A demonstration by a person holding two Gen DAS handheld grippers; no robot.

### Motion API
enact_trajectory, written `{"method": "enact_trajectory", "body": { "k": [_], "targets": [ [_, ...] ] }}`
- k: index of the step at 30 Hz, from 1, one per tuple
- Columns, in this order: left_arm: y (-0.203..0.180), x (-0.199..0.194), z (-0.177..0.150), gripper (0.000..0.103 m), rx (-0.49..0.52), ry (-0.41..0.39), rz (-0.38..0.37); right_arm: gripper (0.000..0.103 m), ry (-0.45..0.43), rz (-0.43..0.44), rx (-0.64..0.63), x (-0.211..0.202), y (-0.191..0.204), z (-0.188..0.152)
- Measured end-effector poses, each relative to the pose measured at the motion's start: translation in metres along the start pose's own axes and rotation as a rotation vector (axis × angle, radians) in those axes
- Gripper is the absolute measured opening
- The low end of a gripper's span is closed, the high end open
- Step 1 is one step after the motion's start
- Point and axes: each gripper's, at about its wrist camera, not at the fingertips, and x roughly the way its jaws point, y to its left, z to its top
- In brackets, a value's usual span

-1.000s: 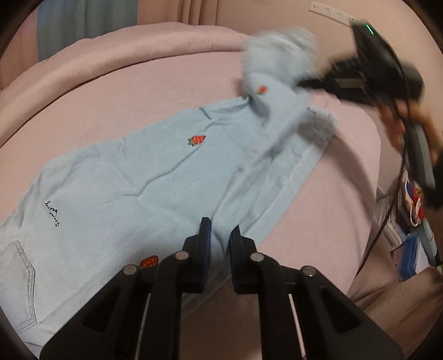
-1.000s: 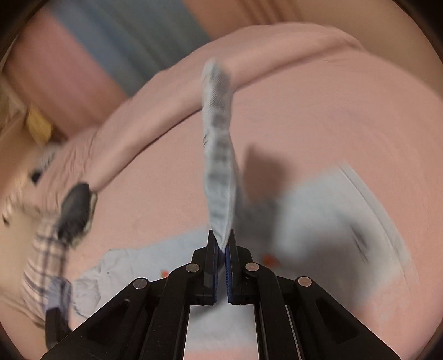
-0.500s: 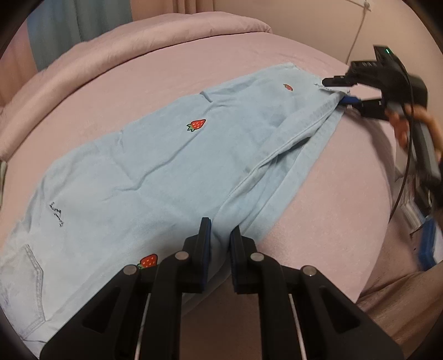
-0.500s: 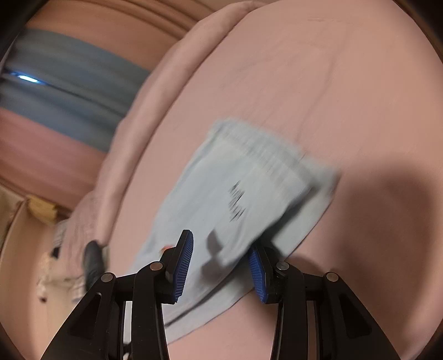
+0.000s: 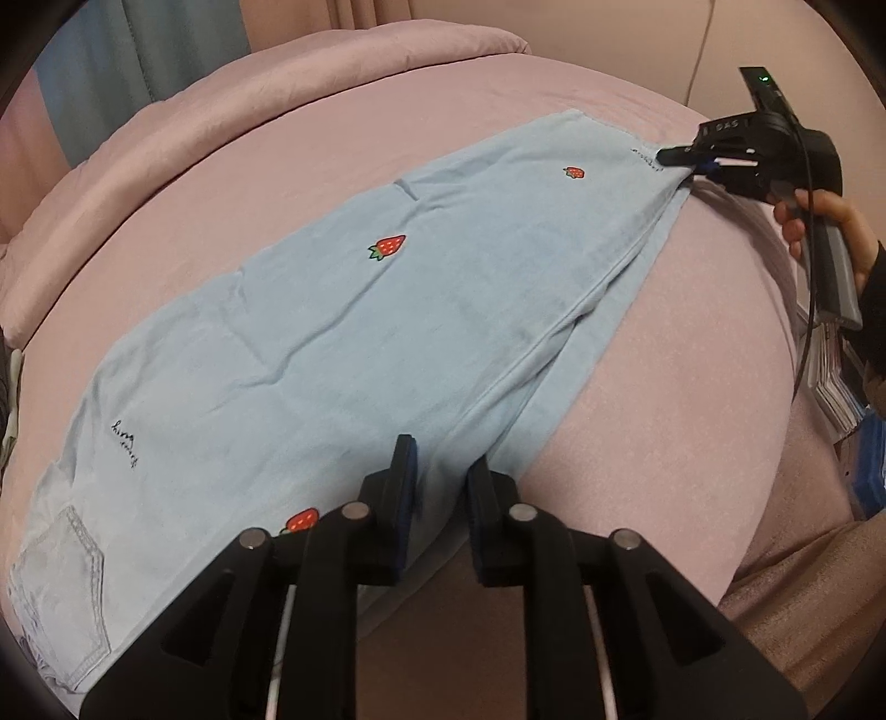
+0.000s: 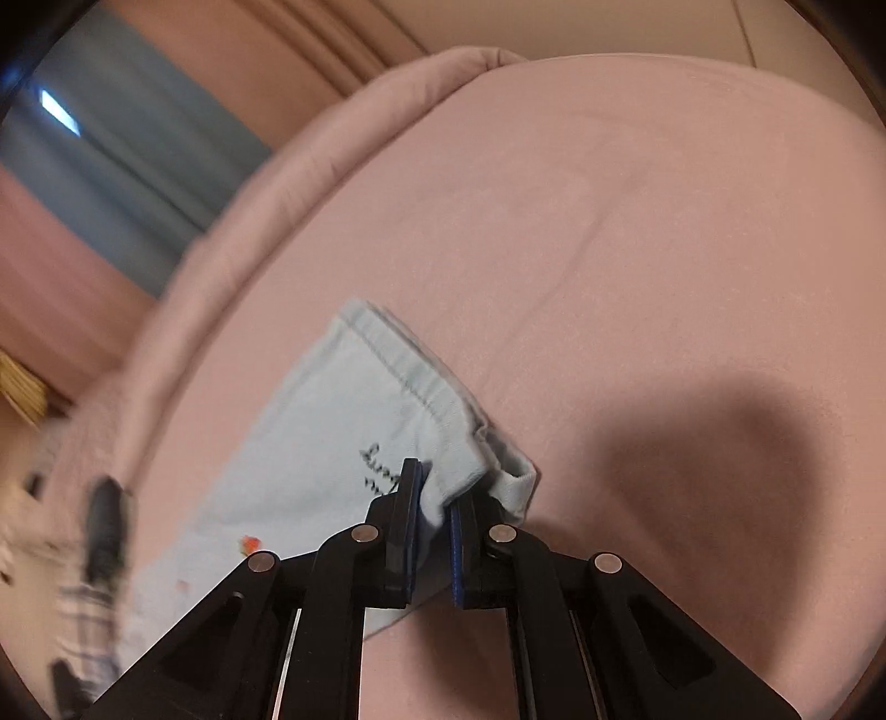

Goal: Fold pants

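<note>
Light blue pants with red strawberries lie stretched out on the pink bed, one leg laid over the other. My left gripper sits low over the crotch end near the front edge. Its jaws are opening, and the cloth lies between them without being pinched. At the far right, a hand holds my right gripper, which is shut on the corner of the leg hem. The right wrist view shows the same grip close up: the right gripper pinches the stitched hem, bunched between the pads.
A rolled pink blanket edge runs along the far side of the bed, with a blue curtain behind. Stacked books or papers stand past the bed's right edge. A plaid cloth and a dark object lie blurred at the left.
The right gripper brought the lifted leg end down flat onto the bed, opened, then shut again on the hem corner. The left jaws have parted slightly.
</note>
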Motion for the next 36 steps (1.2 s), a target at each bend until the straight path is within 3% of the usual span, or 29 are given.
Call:
{"method": "enact_trajectory", "body": {
  "k": [1, 2, 3, 4, 5, 7, 10, 12, 13, 15, 17, 20, 23, 26, 28, 32, 34, 36],
  "targets": [
    [0.003, -0.005, 0.0, 0.026, -0.014, 0.004, -0.015, 0.011, -0.015, -0.017, -0.008, -0.005, 0.004, 0.005],
    [0.005, -0.011, 0.0, 0.03, -0.027, -0.003, -0.036, 0.024, -0.039, -0.046, -0.026, -0.009, 0.01, 0.008],
    [0.008, -0.02, -0.002, 0.033, -0.041, -0.023, -0.063, 0.044, -0.081, -0.109, -0.067, -0.017, 0.021, 0.013],
    [0.011, -0.03, -0.003, 0.039, -0.056, -0.049, -0.086, 0.05, -0.114, -0.167, -0.102, -0.023, 0.032, 0.017],
    [0.016, -0.04, -0.004, 0.046, -0.078, -0.076, -0.107, 0.051, -0.148, -0.207, -0.141, -0.029, 0.043, 0.02],
    [0.024, -0.05, -0.004, 0.049, -0.126, -0.114, -0.142, 0.051, -0.156, -0.192, -0.235, -0.035, 0.065, 0.022],
    [0.043, -0.045, 0.002, 0.049, -0.222, -0.135, -0.119, 0.051, -0.019, -0.05, -0.405, -0.01, 0.122, 0.009],
    [0.051, -0.031, 0.002, 0.047, -0.271, -0.114, -0.102, 0.045, 0.083, 0.062, -0.525, 0.011, 0.156, -0.017],
    [0.054, -0.02, -0.002, 0.047, -0.295, -0.08, -0.1, 0.044, 0.121, 0.077, -0.584, 0.022, 0.171, -0.03],
    [0.054, -0.002, -0.011, 0.047, -0.282, -0.011, -0.07, 0.04, 0.213, 0.105, -0.733, 0.041, 0.195, -0.065],
    [0.049, -0.003, -0.023, 0.048, -0.211, -0.045, -0.043, 0.04, 0.288, 0.109, -0.884, 0.048, 0.207, -0.097],
    [0.054, -0.012, -0.029, 0.048, -0.202, -0.033, -0.061, 0.04, 0.265, 0.074, -1.084, 0.04, 0.202, -0.123],
    [0.068, -0.016, -0.021, 0.048, -0.241, -0.022, -0.083, 0.04, 0.345, 0.1, -0.979, 0.039, 0.193, -0.101],
    [0.077, -0.008, 0.007, 0.048, -0.261, -0.052, -0.089, 0.04, 0.271, 0.168, -0.886, 0.031, 0.185, -0.081],
    [0.076, 0.004, 0.022, 0.048, -0.269, -0.062, -0.111, 0.04, 0.268, 0.2, -0.833, 0.048, 0.197, -0.067],
    [0.091, 0.049, 0.057, 0.048, -0.339, -0.003, -0.083, 0.039, 0.37, 0.06, -0.797, 0.132, 0.215, -0.058],
    [0.097, 0.053, 0.068, 0.056, -0.367, -0.017, -0.082, 0.035, 0.323, 0.095, -0.743, 0.14, 0.218, -0.045],
    [0.102, 0.053, 0.074, 0.063, -0.408, -0.012, -0.101, 0.036, 0.252, 0.073, -0.684, 0.131, 0.217, -0.031]
  ]
}}
